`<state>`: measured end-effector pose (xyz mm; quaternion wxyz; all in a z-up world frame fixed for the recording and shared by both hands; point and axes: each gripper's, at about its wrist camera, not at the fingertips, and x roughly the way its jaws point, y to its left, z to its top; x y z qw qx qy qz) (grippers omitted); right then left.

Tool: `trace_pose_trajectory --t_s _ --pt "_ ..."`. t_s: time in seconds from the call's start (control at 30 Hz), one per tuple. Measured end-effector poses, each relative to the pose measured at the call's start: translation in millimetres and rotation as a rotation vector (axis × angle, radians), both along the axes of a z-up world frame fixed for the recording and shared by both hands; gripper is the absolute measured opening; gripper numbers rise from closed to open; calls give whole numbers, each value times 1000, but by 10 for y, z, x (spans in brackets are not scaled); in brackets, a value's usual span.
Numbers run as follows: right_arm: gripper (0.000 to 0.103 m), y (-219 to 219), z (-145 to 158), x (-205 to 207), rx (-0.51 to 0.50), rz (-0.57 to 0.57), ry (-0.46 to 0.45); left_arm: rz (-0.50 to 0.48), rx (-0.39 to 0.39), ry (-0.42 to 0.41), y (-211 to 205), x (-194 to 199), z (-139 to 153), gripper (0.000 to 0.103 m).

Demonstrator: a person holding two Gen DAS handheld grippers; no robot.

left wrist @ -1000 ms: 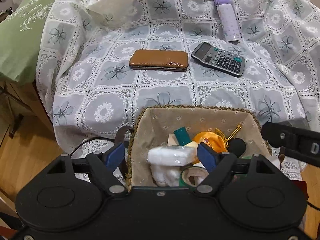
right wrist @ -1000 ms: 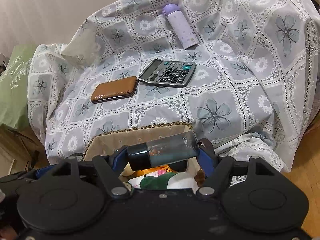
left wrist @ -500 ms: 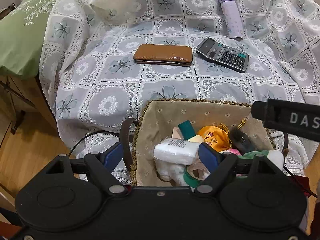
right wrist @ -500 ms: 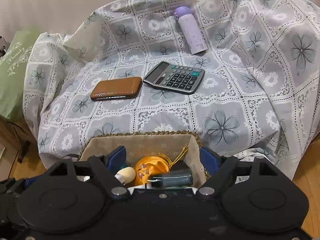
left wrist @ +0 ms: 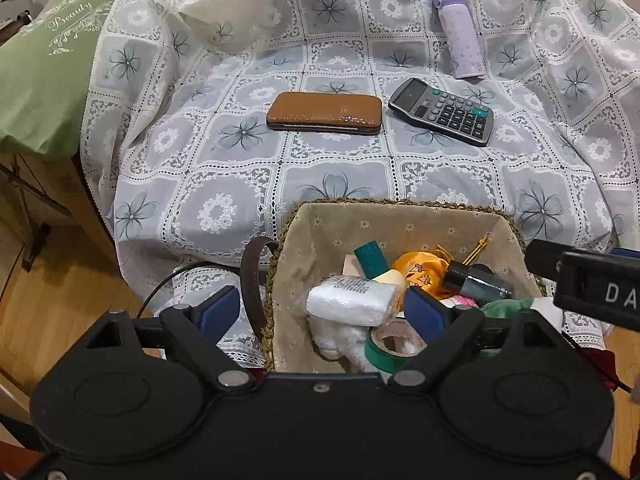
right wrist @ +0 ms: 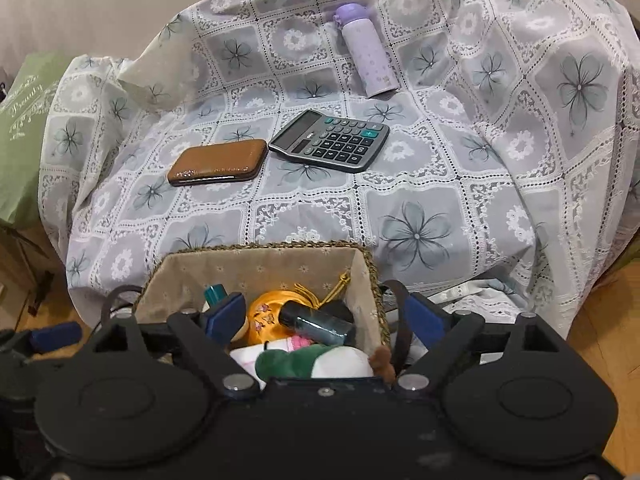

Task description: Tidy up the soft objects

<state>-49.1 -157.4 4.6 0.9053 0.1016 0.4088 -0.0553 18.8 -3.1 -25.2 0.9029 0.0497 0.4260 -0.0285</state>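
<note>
Released since a second ago: dark bottle [right wrist: 316,325], then clamped crosswise in the right tool [right wrist: 324,320], now lying loose in the lined basket [left wrist: 400,220] against the orange pouch [left wrist: 420,270]; white packet [left wrist: 352,300], then between the left tool's [left wrist: 322,310] blue pads, now resting on the heap inside. Both tools just been opening, now standing wide with pads clear of everything, the packet below and between the left pair but untouched, the bottle likewise beneath the right pair. Basket sitting at the near edge of the floral cloth [left wrist: 224,184], filled with a green tape roll [left wrist: 390,354], a teal-capped tube [left wrist: 372,260], a green and white plush [right wrist: 316,362] and something pink, too hidden to name. Brown wallet [left wrist: 324,113], calculator [left wrist: 442,112] and lilac flask [left wrist: 458,36] lying well apart from the basket, farther up the cloth. Judged by look: packet light and squashy, likely to bulge or slide under a pinch, so best taken across its short middle with a moderate squeeze; plush softer still, safest grabbed deep into the body, not by a fringe; pouch slick and limp, better gathered near its cord. Wallet stiffer, flat on yielding cloth, so a grip across its narrow width with pads pressed down into the fabric. Flask and calculator hard, probably outside the soft lot.
</note>
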Motion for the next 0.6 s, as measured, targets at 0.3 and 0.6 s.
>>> trace_pose_trajectory --t_s 0.3,0.6 --pt "91 -36 7 -68 -45 -4 21 -2 -3 11 12 -19 10 87" --pt "103 -78 -26 -96 -47 -23 41 4 -16 0 17 -35 36 87"
